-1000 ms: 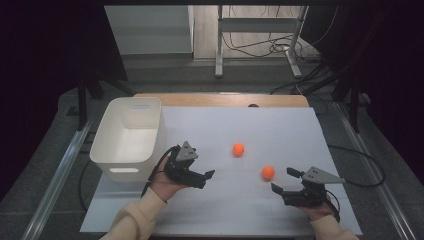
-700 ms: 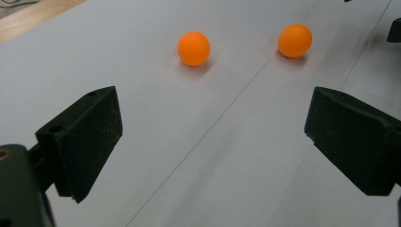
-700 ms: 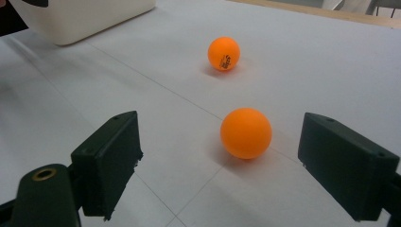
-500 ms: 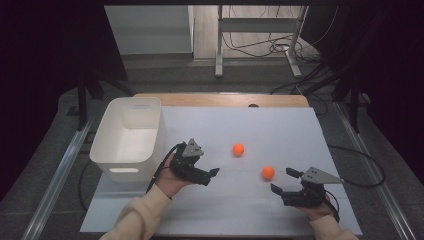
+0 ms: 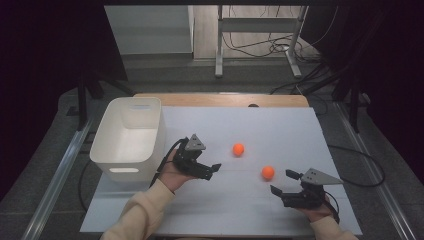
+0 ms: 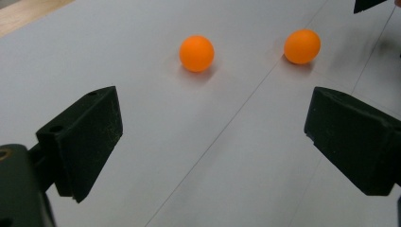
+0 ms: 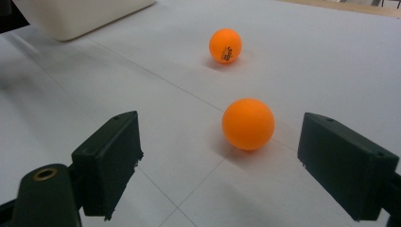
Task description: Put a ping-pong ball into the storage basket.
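Small dark print on far orange plastic ball (image 7: 225,45), too small to read. Near orange plastic ball (image 7: 248,124) unheld on white surface (image 5: 250,200), just beyond right gripper (image 5: 286,182). Both right and left gripper (image 5: 214,169) fingers released, spread wide.

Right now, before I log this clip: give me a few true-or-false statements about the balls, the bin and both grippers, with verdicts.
1. Two orange balls lie on the white table sheet: the far ball and the near ball. True.
2. The white bin holds a ball. False: its visible inside is bare.
3. The right gripper is shut on the near ball. False: it is open, the ball just ahead of it.
4. The left gripper is open. True.
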A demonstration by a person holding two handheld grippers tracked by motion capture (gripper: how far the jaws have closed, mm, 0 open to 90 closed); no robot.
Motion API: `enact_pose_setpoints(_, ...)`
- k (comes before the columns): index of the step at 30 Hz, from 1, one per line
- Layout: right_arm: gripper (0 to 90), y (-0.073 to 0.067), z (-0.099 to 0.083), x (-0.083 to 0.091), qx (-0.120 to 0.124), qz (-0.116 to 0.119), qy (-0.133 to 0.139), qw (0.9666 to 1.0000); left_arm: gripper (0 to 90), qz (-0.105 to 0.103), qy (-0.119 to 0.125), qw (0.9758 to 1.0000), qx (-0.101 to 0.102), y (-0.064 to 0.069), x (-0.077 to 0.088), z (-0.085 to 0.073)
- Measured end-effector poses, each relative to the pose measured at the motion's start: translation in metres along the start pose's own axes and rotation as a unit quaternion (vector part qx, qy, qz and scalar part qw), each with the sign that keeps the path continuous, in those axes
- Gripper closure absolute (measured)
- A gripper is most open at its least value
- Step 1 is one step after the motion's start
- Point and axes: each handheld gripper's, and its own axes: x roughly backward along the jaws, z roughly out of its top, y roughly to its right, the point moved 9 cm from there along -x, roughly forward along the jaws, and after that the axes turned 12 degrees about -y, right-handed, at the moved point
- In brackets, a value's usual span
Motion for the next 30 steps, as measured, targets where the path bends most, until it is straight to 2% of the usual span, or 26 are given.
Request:
enact_pose_setpoints(5,14.8,0.001,0.001,0.000,0.001,-0.001,0.002,1.0000,6.0,0.004,-0.007,1.0000,-0.004,0.001,-0.003,-0.001)
enact_pose_setpoints(14,14.9,0.001,0.002,-0.002,0.003,0.002,-0.001,1.0000,6.1,-0.001,-0.008,1.0000,0.000,0.001,-0.008,0.003)
enact_pose_setpoints(24,15.0,0.001,0.002,-0.001,0.002,-0.003,0.001,1.0000,6.2,-0.009,-0.011,0.9998,-0.014,0.006,-0.017,0.016)
enact_pose_setpoints(30,15.0,0.000,0.001,-0.001,0.002,-0.005,0.000,1.0000,6.2,-0.009,-0.009,0.9998,-0.017,0.007,-0.017,0.021)
